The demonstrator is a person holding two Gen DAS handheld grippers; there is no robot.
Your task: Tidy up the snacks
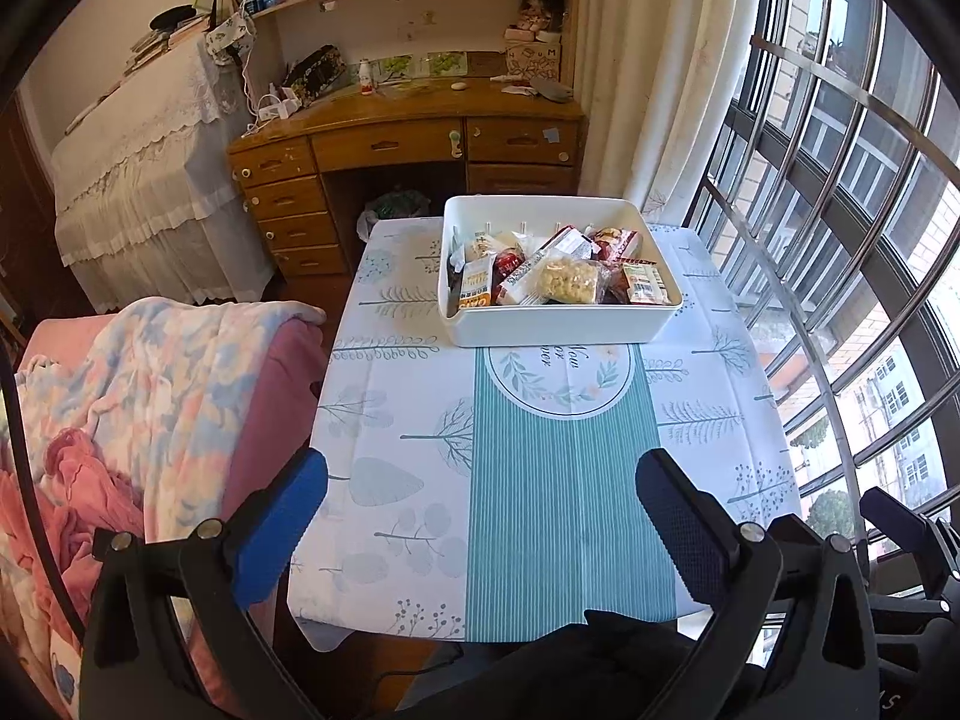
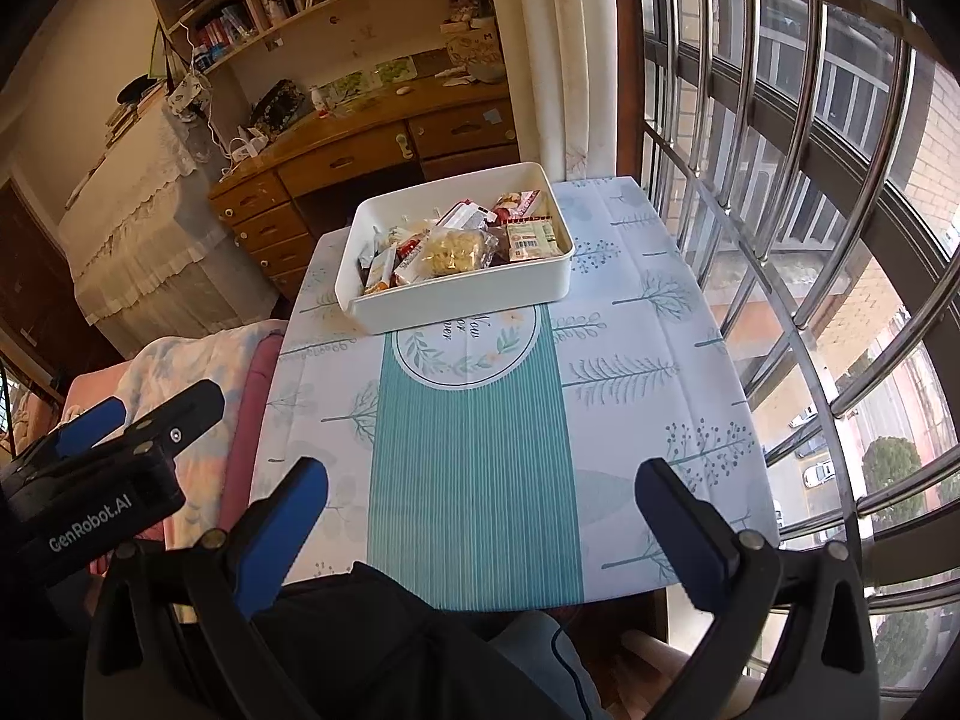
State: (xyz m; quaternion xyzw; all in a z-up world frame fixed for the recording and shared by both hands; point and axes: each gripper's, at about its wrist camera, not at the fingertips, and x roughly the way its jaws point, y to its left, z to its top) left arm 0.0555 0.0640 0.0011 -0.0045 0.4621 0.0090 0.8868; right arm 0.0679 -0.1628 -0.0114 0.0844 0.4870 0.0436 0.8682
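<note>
A white rectangular bin [image 1: 558, 324] stands at the far end of the small table [image 1: 420, 420]; it also shows in the right wrist view [image 2: 468, 294]. It holds several wrapped snacks [image 1: 564, 276], among them a clear bag of pale puffed pieces [image 2: 450, 249] and an orange-labelled bar [image 1: 477, 291]. My left gripper [image 1: 480, 480] is open and empty above the near table edge. My right gripper [image 2: 480, 483] is open and empty, also near the front edge. The left gripper's body shows at the lower left of the right wrist view [image 2: 108, 456].
The table wears a white and teal tree-print cloth [image 2: 480, 450]. A pink and blue blanket on a seat [image 1: 150, 390] lies left of the table. A wooden desk with drawers [image 1: 390, 144] stands behind. Barred windows [image 1: 840, 240] run along the right.
</note>
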